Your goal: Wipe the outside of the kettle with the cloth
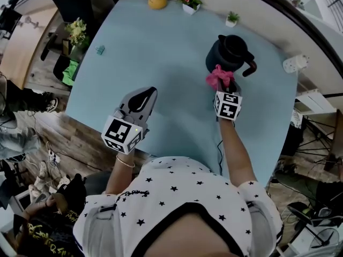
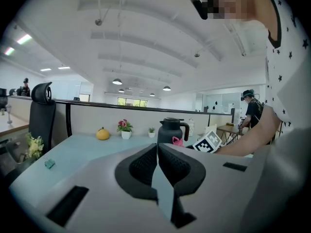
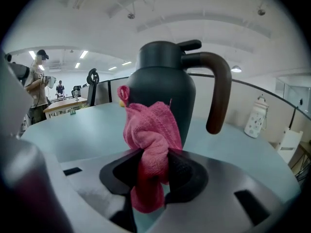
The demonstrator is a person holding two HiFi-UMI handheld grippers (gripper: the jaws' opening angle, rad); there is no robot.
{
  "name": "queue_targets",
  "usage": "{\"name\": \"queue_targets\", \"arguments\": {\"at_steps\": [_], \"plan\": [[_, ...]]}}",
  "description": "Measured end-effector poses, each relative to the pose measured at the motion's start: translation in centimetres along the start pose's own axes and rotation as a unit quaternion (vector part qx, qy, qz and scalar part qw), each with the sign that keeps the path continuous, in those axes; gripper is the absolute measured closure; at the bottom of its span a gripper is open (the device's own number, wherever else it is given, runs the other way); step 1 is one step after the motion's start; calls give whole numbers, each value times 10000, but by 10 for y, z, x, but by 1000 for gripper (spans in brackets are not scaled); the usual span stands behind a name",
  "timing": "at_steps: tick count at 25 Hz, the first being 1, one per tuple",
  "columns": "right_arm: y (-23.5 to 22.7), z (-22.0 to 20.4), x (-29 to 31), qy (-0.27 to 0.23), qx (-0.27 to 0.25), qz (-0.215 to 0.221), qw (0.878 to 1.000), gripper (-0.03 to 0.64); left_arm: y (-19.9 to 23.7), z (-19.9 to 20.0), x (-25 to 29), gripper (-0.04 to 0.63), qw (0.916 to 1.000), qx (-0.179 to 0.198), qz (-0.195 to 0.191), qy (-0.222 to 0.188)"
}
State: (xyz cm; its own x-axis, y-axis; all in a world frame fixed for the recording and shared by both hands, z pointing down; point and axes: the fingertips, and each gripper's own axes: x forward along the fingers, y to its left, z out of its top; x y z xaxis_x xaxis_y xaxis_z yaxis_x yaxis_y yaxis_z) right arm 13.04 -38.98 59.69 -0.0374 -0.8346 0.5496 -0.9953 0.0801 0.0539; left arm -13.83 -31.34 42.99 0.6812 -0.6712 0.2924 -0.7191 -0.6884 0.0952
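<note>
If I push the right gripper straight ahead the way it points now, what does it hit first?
The pink cloth in the right gripper would press on the kettle, dead ahead; it may already touch.

No legible txt, nos., brands or signs in any view. Closest thing: black-and-white square marker patterns on the white cube [image 1: 124, 134] of the left gripper [image 1: 149, 92] and the white cube [image 1: 227, 105] of the right gripper [image 1: 222, 82]. Coded blocks only, no letters.
</note>
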Motion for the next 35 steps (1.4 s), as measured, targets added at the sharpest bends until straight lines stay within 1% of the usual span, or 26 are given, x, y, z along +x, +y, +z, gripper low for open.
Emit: {"name": "queue_targets", "arguments": {"at_steps": [3, 6, 7, 9, 11, 12, 14, 16, 18, 21, 24, 26, 30, 35], "plan": [[1, -10, 6, 155, 32, 32, 9999, 485, 1, -3, -1, 561, 10000, -42, -4, 45], [1, -15, 7, 229, 84, 101, 9997, 485, -2, -6, 0, 561, 9998, 48, -79, 159], [0, -14, 7, 239, 76, 117, 9996, 485, -1, -5, 0, 561, 9999, 55, -9, 126], [-1, -12, 7, 238, 98, 150, 9996, 485, 5, -1, -2, 561, 9999, -44, 151, 2], [0, -9, 1, 188, 185, 194, 9995, 485, 5, 0, -6, 561, 9998, -131, 113, -53], [2, -6, -4, 126, 191, 231, 9995, 485, 5, 0, -10, 561, 9998, -133, 128, -55], [11, 6, -22, -91, 69, 369, 9993, 485, 7, -5, -22, 561, 9994, -169, 297, -73], [26, 30, -39, -432, -134, 576, 9973, 485, 9, -13, -32, 561, 9985, -305, 446, -131], [38, 62, -52, -859, -330, 680, 9934, 485, 11, -21, -37, 561, 9980, -392, 484, -118], [37, 110, -67, -1469, -474, 510, 9867, 485, 8, -20, -41, 561, 9985, -308, 429, -127], [31, 141, -73, -1865, -560, 234, 9806, 485, 8, -19, -46, 561, 9982, -302, 470, -193], [26, 149, -72, -1950, -561, 104, 9791, 485, 8, -22, -47, 561, 9984, -315, 448, -165], [29, 151, -68, -1984, -583, -28, 9784, 486, 8, -21, -47, 561, 9988, -247, 376, -189], [35, 145, -64, -1960, -854, -164, 9767, 488, 9, -11, -37, 561, 9993, -129, 245, -267]]}}
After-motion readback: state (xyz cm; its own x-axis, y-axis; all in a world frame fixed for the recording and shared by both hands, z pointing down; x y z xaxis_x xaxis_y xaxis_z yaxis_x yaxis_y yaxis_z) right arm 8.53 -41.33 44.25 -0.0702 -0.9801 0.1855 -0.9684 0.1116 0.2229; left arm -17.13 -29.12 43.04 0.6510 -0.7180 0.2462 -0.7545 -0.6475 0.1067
